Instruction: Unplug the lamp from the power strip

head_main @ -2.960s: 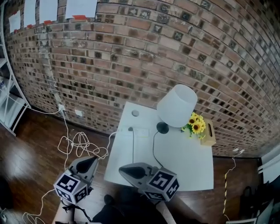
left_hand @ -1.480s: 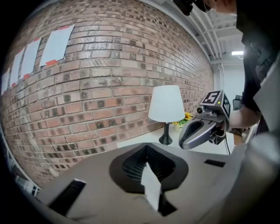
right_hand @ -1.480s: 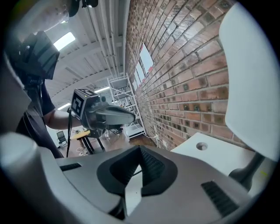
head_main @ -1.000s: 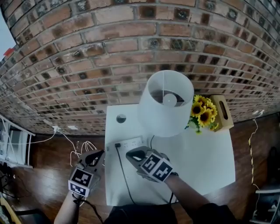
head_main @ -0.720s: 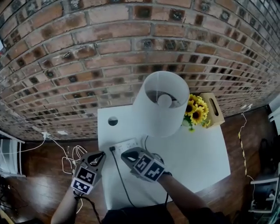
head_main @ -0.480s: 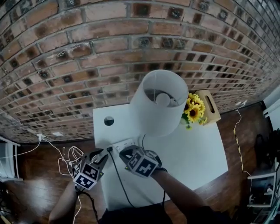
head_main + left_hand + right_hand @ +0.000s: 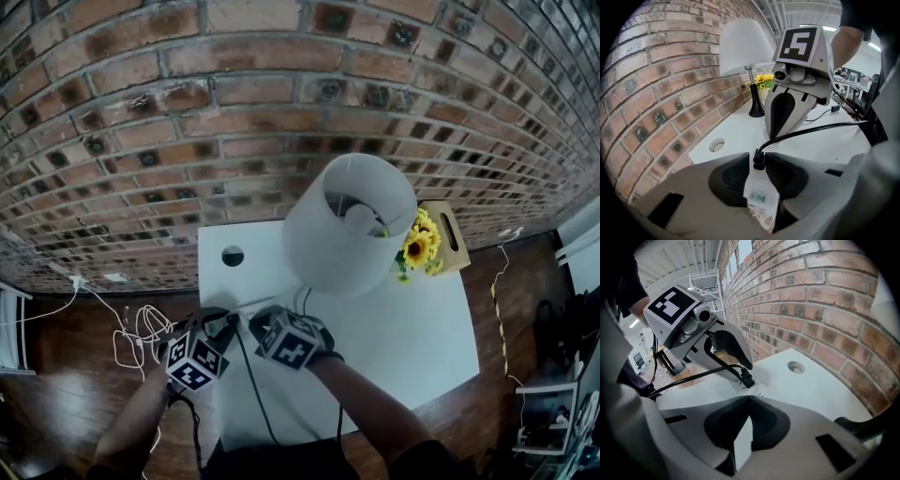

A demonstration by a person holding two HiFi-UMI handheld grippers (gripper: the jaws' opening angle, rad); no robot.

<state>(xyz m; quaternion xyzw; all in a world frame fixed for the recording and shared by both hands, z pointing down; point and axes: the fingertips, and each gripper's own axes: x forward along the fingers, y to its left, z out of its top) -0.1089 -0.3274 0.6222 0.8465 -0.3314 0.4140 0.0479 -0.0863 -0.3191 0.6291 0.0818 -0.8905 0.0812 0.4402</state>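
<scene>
Nearest, in the left gripper view, the left claw [image 7: 761, 161] is being opened. The white power strip [image 7: 759, 197] end lies in the gap and the black plug [image 7: 746, 378] sits at the jaw tips, with no pad seen pressing. The right claw [image 7: 749, 401] is closed narrow on the strip's other end. Step judged: strip braced, plug not yet gripped or pulled, still seated. The next move calls for the left claw to be closed on the plug body, not the cord [image 7: 811, 131], and drawn straight off while the strip is held down on the desk [image 7: 412, 319].

In the head view plug and strip are mostly covered by the claws. Only there are the whole lamp [image 7: 349, 225], the sunflowers [image 7: 417, 248] and the brick wall [image 7: 234, 103] taken in.
</scene>
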